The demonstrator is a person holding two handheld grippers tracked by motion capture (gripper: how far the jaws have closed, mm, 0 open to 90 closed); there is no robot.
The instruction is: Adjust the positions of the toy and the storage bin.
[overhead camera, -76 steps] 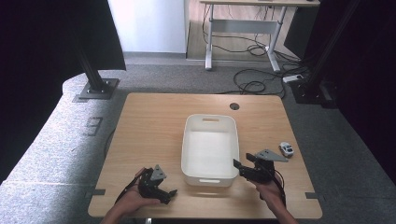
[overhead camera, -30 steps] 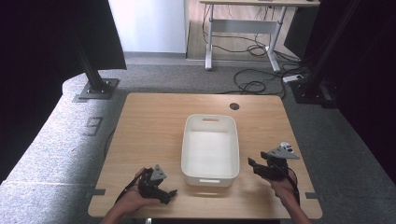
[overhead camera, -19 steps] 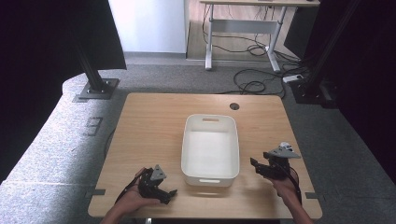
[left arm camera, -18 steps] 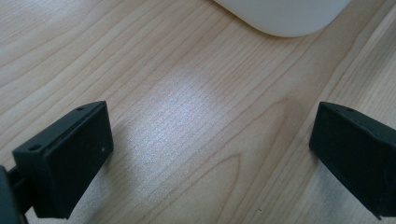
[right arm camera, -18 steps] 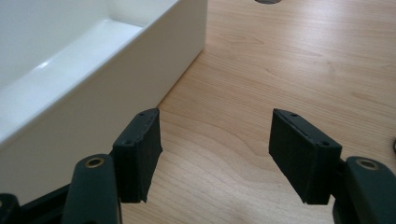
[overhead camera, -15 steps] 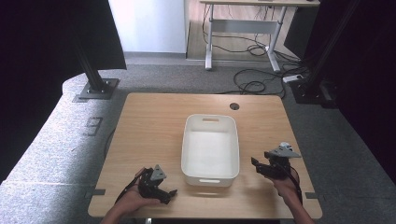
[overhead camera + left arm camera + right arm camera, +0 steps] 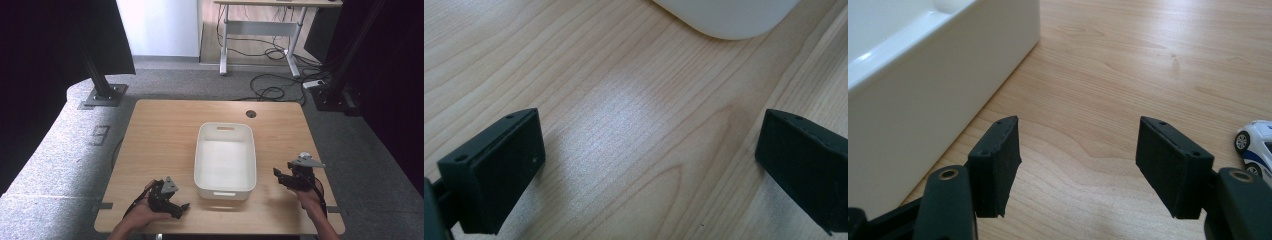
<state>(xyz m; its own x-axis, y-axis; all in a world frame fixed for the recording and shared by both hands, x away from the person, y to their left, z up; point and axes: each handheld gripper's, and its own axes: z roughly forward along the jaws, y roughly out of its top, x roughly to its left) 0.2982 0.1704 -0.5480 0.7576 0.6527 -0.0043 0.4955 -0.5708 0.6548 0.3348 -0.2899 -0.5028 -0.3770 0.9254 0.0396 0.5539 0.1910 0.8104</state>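
At mid-worktop [image 7: 165,130], pale grained wood, sits a smooth white rounded-rectangular plastic tub [image 7: 225,159]. Left gripper [image 7: 649,165] and right gripper [image 7: 1079,167]: blocky matte-black jaws wide, empty. Small white toy car [image 7: 1257,141] near right edge.

High view looks forward and down over the whole wooden table [image 7: 165,130]. Both gripper views sit low, close to its surface, each sharing the white bin [image 7: 225,161] with the high view.

My wooden table [image 7: 165,135] has 1 round cable hole [image 7: 251,114] near its far edge. 1 white bin [image 7: 225,160] sits on the middle of it, long side running away from me. In my right gripper view, 1 white toy car [image 7: 1257,142] lies on the wood, apart from the bin.
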